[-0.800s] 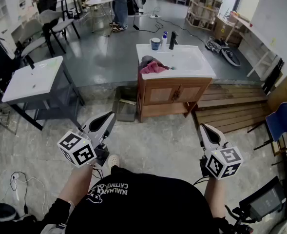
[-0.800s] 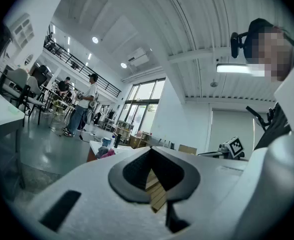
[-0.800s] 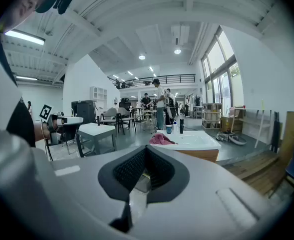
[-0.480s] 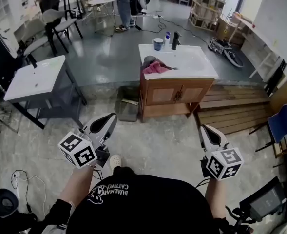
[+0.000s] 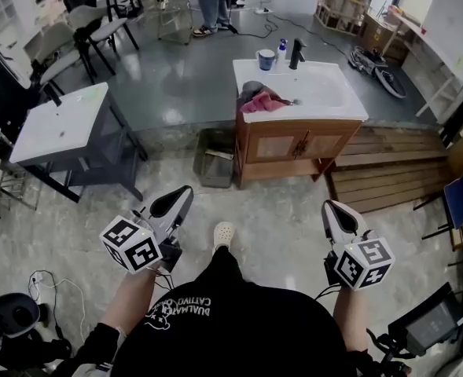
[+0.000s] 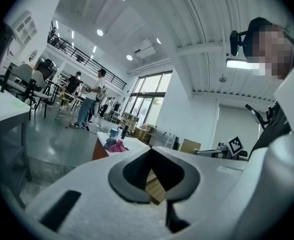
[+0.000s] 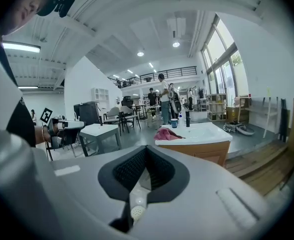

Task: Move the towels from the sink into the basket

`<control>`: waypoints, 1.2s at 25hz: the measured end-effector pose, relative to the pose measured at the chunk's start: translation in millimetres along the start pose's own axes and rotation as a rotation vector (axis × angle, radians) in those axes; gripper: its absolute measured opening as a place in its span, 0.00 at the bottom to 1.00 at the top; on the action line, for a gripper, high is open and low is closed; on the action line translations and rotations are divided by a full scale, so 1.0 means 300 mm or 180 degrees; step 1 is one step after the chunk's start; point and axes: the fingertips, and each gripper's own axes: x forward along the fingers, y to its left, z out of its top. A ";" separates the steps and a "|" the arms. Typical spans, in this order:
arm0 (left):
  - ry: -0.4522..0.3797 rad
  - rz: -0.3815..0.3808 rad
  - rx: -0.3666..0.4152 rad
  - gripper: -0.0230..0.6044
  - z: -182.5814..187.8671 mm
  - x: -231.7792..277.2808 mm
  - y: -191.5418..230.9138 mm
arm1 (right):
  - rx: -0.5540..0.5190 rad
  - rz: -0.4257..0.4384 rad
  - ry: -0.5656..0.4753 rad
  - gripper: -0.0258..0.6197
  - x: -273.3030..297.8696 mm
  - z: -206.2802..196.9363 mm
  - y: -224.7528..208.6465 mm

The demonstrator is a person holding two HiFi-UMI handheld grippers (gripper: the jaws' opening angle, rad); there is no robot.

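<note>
Approach step by the look of it, nothing picked up yet. Carries left gripper (image 5: 182,193) and right gripper (image 5: 332,209) well short of the sink (image 5: 329,93), both with fingers pressed together and clamped on nothing. Shows pink towel (image 5: 264,102) draped over the sink's left rim, grey towel (image 5: 251,89) touching it just behind, on the same rim. Puts basket (image 5: 214,157) on the floor just left of the sink, below the towels. To do it well: close in on the sink's left front corner, spread the fingers before reaching, take the pink towel first at its bunched top, pinch deep into the folds. Keep clear of the cup (image 5: 266,58) and faucet (image 5: 296,52) at the sink's back edge. Lift enough to clear the rim, then carry down and left of the sink into the basket.
</note>
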 end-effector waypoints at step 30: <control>0.0262 -0.0926 0.0079 0.04 0.397 0.893 0.649 | 0.0331 -0.0333 0.0130 0.05 0.926 0.355 -0.326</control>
